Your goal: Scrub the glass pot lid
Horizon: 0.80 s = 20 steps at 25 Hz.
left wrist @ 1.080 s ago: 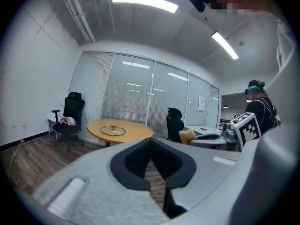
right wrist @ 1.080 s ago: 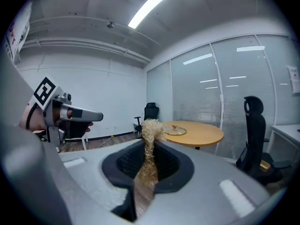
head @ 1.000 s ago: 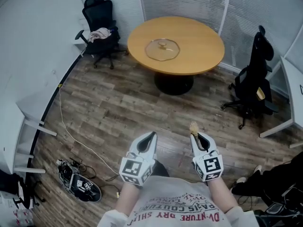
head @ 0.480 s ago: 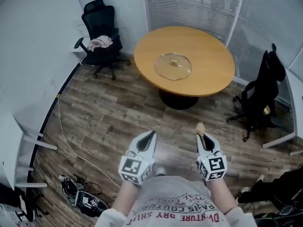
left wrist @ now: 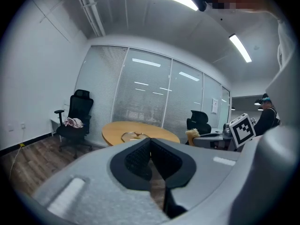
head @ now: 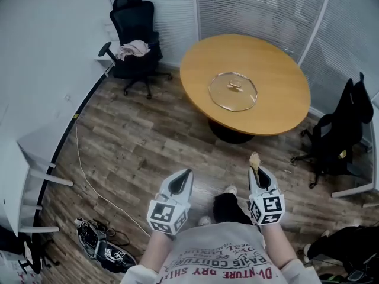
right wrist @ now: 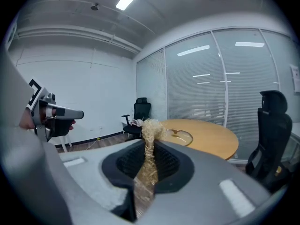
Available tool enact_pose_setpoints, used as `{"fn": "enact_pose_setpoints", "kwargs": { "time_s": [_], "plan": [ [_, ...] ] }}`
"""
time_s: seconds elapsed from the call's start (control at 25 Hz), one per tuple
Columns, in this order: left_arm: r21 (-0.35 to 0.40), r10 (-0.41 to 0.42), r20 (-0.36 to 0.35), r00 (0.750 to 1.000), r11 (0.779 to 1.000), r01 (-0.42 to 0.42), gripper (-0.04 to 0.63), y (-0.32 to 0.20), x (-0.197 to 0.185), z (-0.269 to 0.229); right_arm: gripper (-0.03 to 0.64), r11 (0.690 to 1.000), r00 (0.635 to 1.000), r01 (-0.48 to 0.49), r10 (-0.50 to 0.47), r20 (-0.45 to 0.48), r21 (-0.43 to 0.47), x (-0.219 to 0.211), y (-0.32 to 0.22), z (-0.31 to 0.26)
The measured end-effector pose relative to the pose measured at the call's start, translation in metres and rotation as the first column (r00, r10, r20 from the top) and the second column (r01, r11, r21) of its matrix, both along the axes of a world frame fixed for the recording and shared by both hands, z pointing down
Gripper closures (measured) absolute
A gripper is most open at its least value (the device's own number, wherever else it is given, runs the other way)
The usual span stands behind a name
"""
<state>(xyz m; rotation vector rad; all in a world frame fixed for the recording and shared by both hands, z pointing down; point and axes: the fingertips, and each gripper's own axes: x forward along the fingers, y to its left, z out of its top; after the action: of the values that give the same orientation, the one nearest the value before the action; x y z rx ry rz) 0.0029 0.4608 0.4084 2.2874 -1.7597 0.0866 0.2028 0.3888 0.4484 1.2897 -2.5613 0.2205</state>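
Head view voice: You stood on the wooden floor [head: 142, 141], well apart from the round wooden worktop [head: 204, 64]. The glass pot lid [head: 233, 92] lay flat near the worktop's middle, with its knob [head: 235, 86] up. You held both tongs low in front of your body.

Gripper views voice: Your left tongs [left wrist: 150, 149] were fully closed, with nothing between them. Your right tongs [right wrist: 149, 159] were clamped on a straw-coloured fibre scrubber [right wrist: 151, 128], and its frayed end stood out past the tips.

Head view voice: The step in hand looked like the approach, so scrubbing had not begun. You would have done well to stop at the worktop's near edge, with the lid within reach of both arms.

Gripper views voice: I judged the lid likely to slide or spin on the smooth wood. Opening the left tongs and pinching the knob would have steadied it. The scrubber could then have worked over the glass in small circles with light pressure. Your hold on the scrubber looked narrow, so a hard sideways push might have twisted it loose.
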Motion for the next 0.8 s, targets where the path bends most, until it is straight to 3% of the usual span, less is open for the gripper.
{"fn": "enact_pose_setpoints", "kwargs": {
  "time_s": [0.2,0.52,0.8],
  "plan": [
    [-0.012,-0.033,0.006,0.999,0.999,0.033,0.588,-0.062,-0.02,0.008,0.565,0.999,0.999,0.047,-0.047,-0.002,-0.024,-0.021,-0.066,0.013],
    [-0.004,-0.062,0.028,0.998,0.998,0.062,0.588,-0.208,-0.031,-0.006,0.565,0.996,0.997,0.072,-0.072,0.001,-0.057,-0.023,-0.214,0.015],
    [-0.011,-0.051,0.029,0.998,0.999,0.051,0.588,-0.317,-0.011,-0.002,0.565,0.991,0.995,0.09,-0.093,-0.022,-0.101,-0.013,-0.311,0.031]
  ]
}}
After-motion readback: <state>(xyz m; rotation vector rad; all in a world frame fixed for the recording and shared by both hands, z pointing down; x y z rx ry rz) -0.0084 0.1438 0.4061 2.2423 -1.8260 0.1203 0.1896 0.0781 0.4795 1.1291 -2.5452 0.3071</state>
